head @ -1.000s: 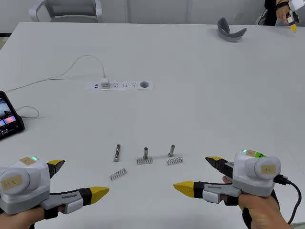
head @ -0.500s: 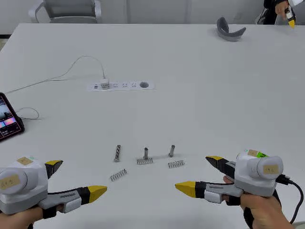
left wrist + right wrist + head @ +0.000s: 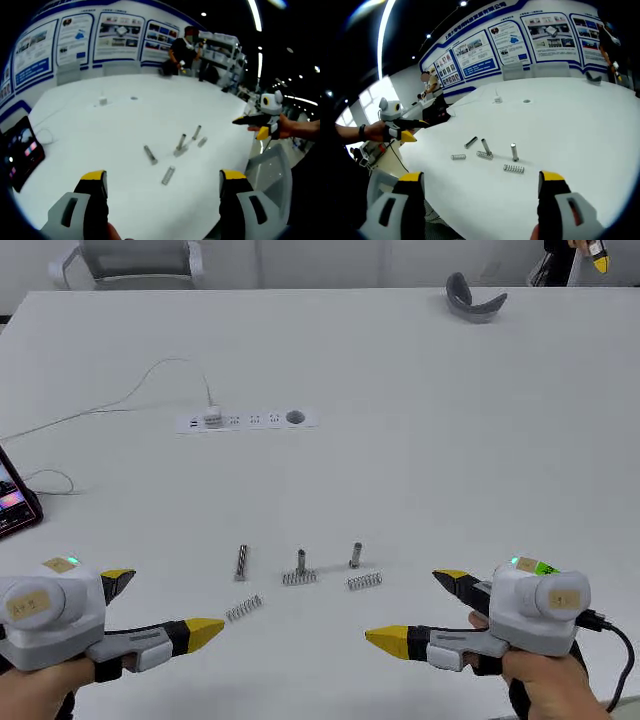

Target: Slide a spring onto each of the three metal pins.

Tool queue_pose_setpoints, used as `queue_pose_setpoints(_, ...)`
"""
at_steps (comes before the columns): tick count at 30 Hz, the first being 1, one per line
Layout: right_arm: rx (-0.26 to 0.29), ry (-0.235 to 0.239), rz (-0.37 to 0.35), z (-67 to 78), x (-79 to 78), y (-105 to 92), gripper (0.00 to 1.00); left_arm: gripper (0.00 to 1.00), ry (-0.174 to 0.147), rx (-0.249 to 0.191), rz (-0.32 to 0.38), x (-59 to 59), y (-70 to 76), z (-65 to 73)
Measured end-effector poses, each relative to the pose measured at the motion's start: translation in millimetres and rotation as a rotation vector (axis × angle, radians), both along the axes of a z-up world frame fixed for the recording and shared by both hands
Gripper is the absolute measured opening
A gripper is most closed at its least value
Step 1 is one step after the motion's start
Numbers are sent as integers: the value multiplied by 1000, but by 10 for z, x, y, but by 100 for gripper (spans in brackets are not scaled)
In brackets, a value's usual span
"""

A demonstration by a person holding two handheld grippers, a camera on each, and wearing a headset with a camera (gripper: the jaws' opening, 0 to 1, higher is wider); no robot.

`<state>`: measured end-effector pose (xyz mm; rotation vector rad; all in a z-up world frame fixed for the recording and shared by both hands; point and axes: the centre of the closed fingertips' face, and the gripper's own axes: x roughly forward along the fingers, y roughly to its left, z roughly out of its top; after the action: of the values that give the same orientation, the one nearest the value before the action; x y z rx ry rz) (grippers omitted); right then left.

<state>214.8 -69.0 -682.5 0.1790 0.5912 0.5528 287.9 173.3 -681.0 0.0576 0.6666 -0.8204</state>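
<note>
While the left gripper (image 3: 165, 605) and right gripper (image 3: 418, 608) hung empty, jaws apart, each spring (image 3: 244, 608) lay near a pin (image 3: 241, 562), apparently paired for fitting.

Grey pins (image 3: 301, 561), white table (image 3: 450, 440)

Tablet (image 3: 12, 502) cut by the left edge, screen content blurred. Chair (image 3: 125, 258) cropped at the top. Yellow-tipped tool (image 3: 598, 258) at the top right corner, its holder mostly out of the picture. Left gripper (image 3: 166, 601) body cut at the bottom-left corner. Cable (image 3: 603, 621) of the right gripper (image 3: 412, 606) runs off the bottom edge. Middle spring (image 3: 299, 578) at the base of the middle pin (image 3: 301, 562): touching or apart, too small to tell. Wall posters (image 3: 520, 37): text unreadable.
</note>
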Motion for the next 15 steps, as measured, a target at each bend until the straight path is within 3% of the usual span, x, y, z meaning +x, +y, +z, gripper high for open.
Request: queue_pose_setpoints(15, -4, 9, 1, -18, -54, 24, 96, 91, 23, 20, -51, 269, -193, -183)
